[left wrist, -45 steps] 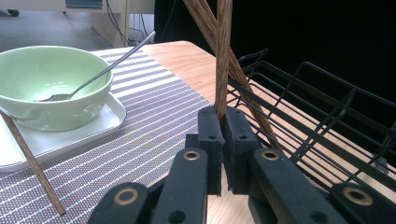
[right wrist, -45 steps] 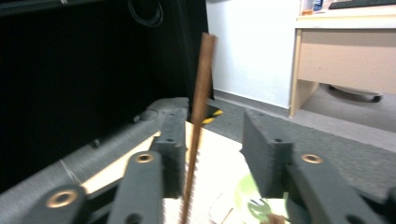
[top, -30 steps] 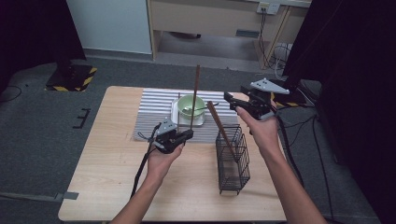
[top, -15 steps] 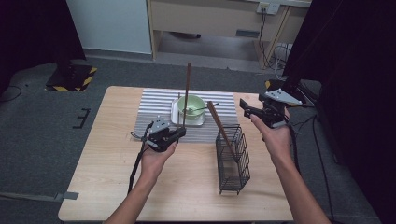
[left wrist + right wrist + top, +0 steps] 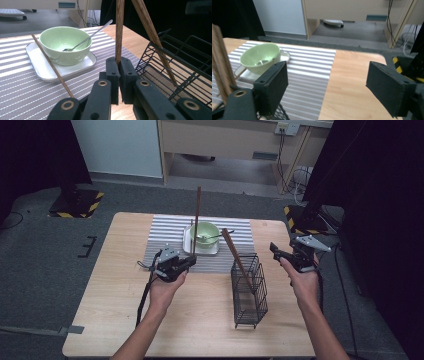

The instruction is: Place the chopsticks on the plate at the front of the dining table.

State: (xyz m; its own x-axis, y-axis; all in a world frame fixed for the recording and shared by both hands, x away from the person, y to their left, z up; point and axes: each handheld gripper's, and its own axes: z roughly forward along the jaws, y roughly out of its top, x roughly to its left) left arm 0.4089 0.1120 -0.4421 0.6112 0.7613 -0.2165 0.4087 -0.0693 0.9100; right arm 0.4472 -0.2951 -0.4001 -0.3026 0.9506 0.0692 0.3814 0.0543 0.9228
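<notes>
Wooden table (image 5: 125, 320) in a dark-curtained room, carrying a grey striped mat (image 5: 165, 237) at centre. On the mat stands a white tray (image 5: 42, 70) with a green bowl (image 5: 205, 234) and a metal spoon (image 5: 92, 33) leaning inside; a thin skewer-like stick (image 5: 50, 65) lies across the tray edge.

The left gripper (image 5: 189, 262) has its jaws pressed together on the lower end of a brown chopstick (image 5: 196, 220), held upright just in front of the bowl. A second chopstick (image 5: 237, 257) leans in the black wire basket (image 5: 250, 305) to the right of the mat. The right gripper (image 5: 275, 251), beyond the basket at the table's right edge, has just been opening; its jaws stand wide apart with nothing between them (pads clearly separated in its own view).

Assessment: the held chopstick is light, rigid and smooth, so it may pivot in a narrow grip. Holding near the end, as now, leaves a long free length; a firmer hold nearer the middle would steady it for lowering into the basket.
</notes>
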